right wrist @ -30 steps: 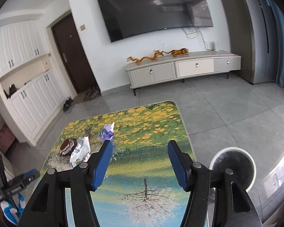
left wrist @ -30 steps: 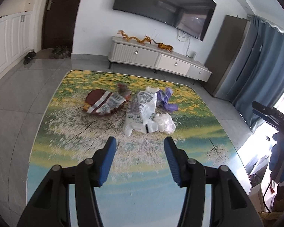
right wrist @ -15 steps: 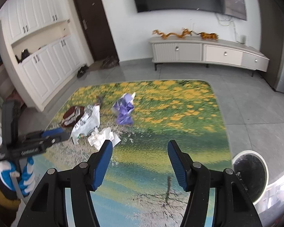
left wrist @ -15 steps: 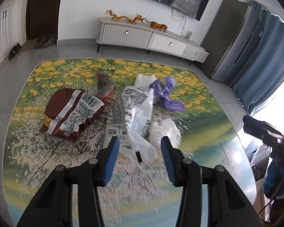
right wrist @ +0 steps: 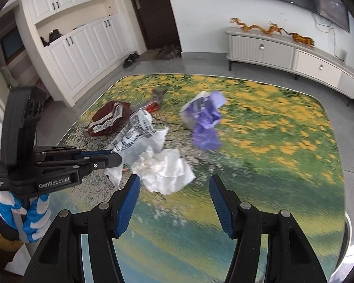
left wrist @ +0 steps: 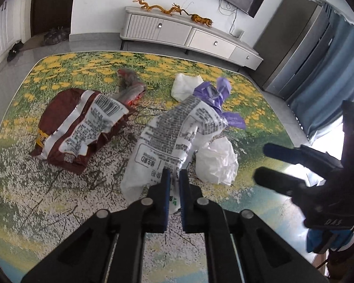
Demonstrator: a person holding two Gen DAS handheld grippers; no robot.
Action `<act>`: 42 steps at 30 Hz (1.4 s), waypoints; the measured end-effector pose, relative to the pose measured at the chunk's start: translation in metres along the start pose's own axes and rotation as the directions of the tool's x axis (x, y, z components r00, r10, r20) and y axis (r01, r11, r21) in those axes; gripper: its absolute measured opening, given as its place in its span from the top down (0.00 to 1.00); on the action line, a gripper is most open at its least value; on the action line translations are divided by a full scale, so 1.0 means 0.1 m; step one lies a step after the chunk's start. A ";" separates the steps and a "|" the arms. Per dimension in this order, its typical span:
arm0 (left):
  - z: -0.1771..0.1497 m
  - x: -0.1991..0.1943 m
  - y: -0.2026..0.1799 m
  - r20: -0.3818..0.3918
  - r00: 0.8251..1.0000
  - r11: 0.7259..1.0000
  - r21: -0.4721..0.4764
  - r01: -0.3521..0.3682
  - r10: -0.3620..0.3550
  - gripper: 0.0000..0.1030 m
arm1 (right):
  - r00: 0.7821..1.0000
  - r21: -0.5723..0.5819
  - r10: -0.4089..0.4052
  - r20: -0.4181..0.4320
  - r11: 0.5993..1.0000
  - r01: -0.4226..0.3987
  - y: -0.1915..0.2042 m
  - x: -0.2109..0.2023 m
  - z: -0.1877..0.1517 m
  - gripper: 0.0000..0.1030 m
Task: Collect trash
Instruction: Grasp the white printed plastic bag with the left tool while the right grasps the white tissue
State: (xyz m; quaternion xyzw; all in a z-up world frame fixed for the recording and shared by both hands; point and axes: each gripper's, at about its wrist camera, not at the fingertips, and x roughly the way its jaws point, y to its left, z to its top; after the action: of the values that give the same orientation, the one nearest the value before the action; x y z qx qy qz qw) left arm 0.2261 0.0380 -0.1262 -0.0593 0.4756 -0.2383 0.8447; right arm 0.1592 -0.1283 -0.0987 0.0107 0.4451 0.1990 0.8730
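Trash lies on a table (left wrist: 35,202) with a flower-meadow print. My left gripper (left wrist: 173,176) is shut on the near edge of a white printed plastic bag (left wrist: 174,132); it also shows in the right wrist view (right wrist: 139,129). A brown snack bag (left wrist: 77,120) lies to its left. A crumpled white tissue (left wrist: 217,162) lies to its right, with a purple wrapper (left wrist: 217,94) behind. My right gripper (right wrist: 174,184) is open, just short of the crumpled tissue (right wrist: 165,169).
A small grey-red wrapper (left wrist: 132,87) and another white tissue (left wrist: 184,85) lie farther back. A white TV cabinet (left wrist: 188,37) stands behind the table. White cupboards (right wrist: 82,47) line the left wall. A round bin rim (right wrist: 349,240) shows past the table's right edge.
My left gripper moved forward and closed on the white printed bag. My right gripper moved forward and left toward the crumpled tissue, staying open.
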 end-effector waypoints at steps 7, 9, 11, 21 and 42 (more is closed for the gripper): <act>-0.06 -0.10 0.04 0.030 1.000 0.999 -0.047 0.009 -0.008 0.98 | 0.999 -0.012 0.015 -0.030 1.000 -0.015 0.07 0.26 0.09 0.44; -0.08 -0.17 0.06 0.043 0.999 0.998 -0.067 0.013 -0.010 0.98 | 0.999 -0.004 0.019 -0.041 1.000 -0.019 0.05 0.34 0.11 0.47; -0.10 -0.21 0.08 0.051 0.999 0.997 -0.081 0.018 -0.013 0.98 | 0.998 -0.001 0.022 -0.057 1.000 -0.022 0.04 0.39 0.10 0.57; -0.35 -0.44 0.03 0.080 0.996 0.991 -0.121 0.053 -0.044 0.98 | 0.997 -0.021 0.018 -0.069 1.000 -0.019 0.09 0.18 -0.16 0.95; -0.62 -0.91 0.22 0.166 0.985 0.972 -0.219 0.083 -0.047 0.99 | 0.998 -0.008 0.053 -0.022 0.999 -0.053 0.25 -0.09 -0.25 0.64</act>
State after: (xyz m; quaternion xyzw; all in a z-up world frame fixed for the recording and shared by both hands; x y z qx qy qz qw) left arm 0.1430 0.1064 -0.0963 -0.1890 0.4283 -0.2048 0.8596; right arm 0.1271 -0.1128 -0.1018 0.0167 0.4532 0.2240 0.8627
